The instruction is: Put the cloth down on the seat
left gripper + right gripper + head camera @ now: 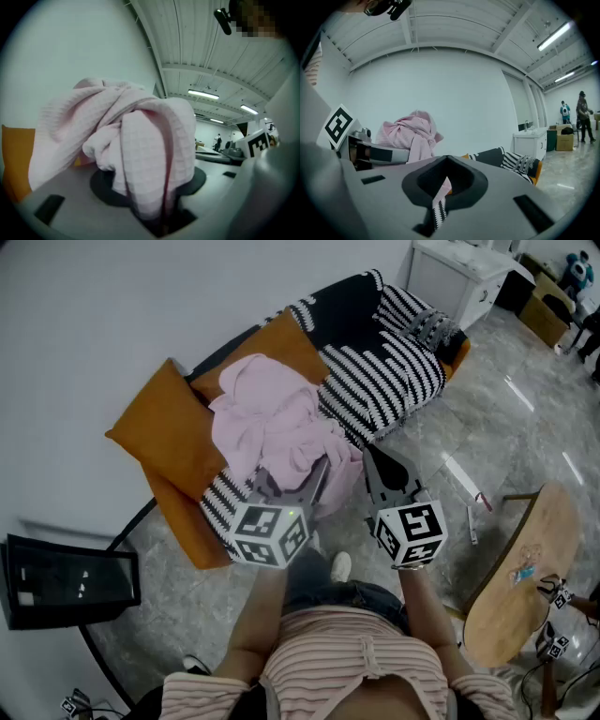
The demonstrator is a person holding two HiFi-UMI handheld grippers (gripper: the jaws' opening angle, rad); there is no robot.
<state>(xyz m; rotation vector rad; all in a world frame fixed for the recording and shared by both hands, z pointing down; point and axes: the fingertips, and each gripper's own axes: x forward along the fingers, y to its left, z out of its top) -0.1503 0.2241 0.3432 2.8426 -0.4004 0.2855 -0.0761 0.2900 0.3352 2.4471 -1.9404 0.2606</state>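
Observation:
A bunched pink cloth (267,423) hangs over the sofa, above its orange cushions (169,427) and the black-and-white striped blanket (384,371) on the seat. My left gripper (292,470) is shut on the cloth's lower folds. In the left gripper view the cloth (140,140) fills the space between the jaws of that gripper (150,197) and drapes over them. My right gripper (370,454) is just right of the cloth, shut and holding nothing. The right gripper view looks past its own closed jaws (440,197) to the pink cloth (410,133) and the sofa (511,161).
A round wooden table (525,577) stands at the right, a white cabinet (459,277) behind the sofa's far end, a dark screen (66,582) on the floor at left. My shoe (342,566) is close to the sofa front. People (583,115) stand far off.

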